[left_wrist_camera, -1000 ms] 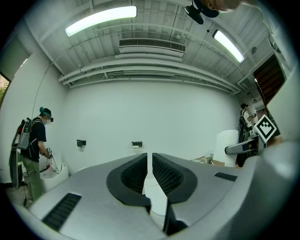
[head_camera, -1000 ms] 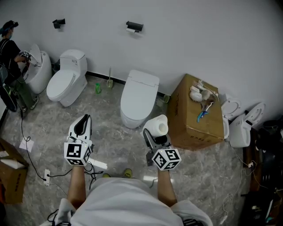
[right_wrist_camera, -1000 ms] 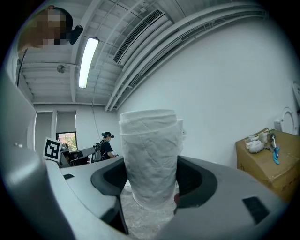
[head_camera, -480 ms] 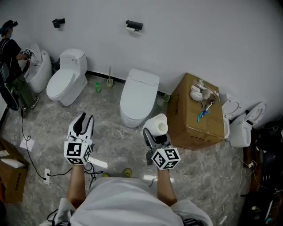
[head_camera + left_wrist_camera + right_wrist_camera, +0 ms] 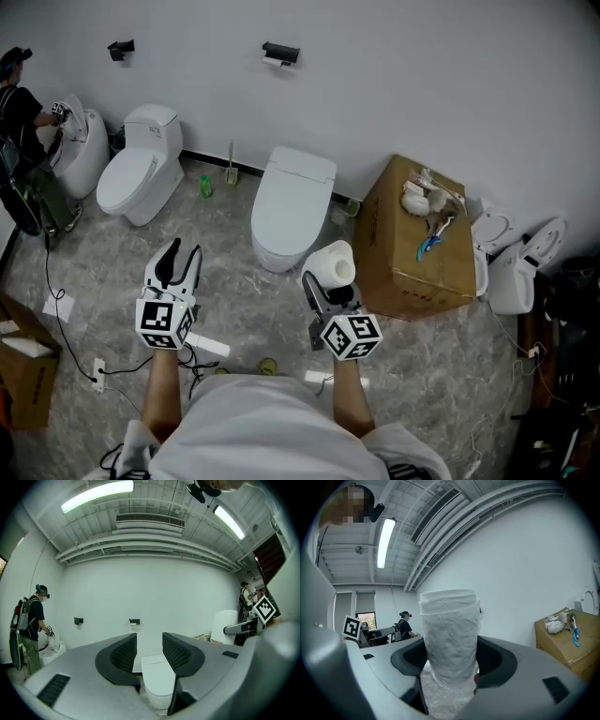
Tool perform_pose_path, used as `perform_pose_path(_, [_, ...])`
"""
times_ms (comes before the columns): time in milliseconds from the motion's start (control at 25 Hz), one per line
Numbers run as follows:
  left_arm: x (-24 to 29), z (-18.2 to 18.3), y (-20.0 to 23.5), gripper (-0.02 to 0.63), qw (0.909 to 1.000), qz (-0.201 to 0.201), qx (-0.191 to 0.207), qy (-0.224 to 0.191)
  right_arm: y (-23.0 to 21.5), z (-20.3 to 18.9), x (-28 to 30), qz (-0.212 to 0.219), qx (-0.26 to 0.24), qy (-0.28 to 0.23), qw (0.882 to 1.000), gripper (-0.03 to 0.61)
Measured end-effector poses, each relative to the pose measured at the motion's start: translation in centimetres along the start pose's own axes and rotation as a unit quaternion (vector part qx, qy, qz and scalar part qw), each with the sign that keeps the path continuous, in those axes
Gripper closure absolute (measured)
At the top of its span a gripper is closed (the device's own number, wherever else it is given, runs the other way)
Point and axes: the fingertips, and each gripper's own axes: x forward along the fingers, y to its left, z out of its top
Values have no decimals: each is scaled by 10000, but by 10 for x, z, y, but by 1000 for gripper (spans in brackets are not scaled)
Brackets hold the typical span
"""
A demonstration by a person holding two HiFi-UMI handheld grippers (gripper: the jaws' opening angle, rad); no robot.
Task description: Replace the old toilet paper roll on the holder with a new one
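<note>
Spanning the far side of the room, a white wall [image 5: 422, 84] stands above a grey marbled floor [image 5: 84, 253]. A middle toilet [image 5: 292, 208] sits with its back to that wall, lid down, directly ahead of the two grippers. A left toilet [image 5: 141, 175] stands well apart to its left. A cardboard box [image 5: 412, 248] rests on the floor just right of the middle toilet, with small items on its top. A person [image 5: 23, 141] stands at the far left edge beside a third toilet [image 5: 80, 150]. The left gripper [image 5: 178, 262] is held level, pointing toward the wall. Its jaws have just been opening and now stand partly apart with nothing between them; the middle toilet shows through the gap in the left gripper view. The right gripper [image 5: 323, 279] is also level, its jaws wide and pressed on either side of a full white toilet roll [image 5: 334, 265], which stands upright between them. The black holder [image 5: 281, 53] is fixed high on the wall above the middle toilet, well apart from both grippers, with a small white piece at its underside. A second holder [image 5: 121, 48] is mounted further left
</note>
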Motion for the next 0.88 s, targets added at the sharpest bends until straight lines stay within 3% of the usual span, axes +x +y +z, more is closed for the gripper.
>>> perform_pose_path(480, [37,-14,-36,440,9998,138,28,171,-53,1,12,246,11,160,9996,276])
perform_pose_path(880, [85,-14,-19,440,9996,206,141,96,-73,10,67,452,1,107,9989,276])
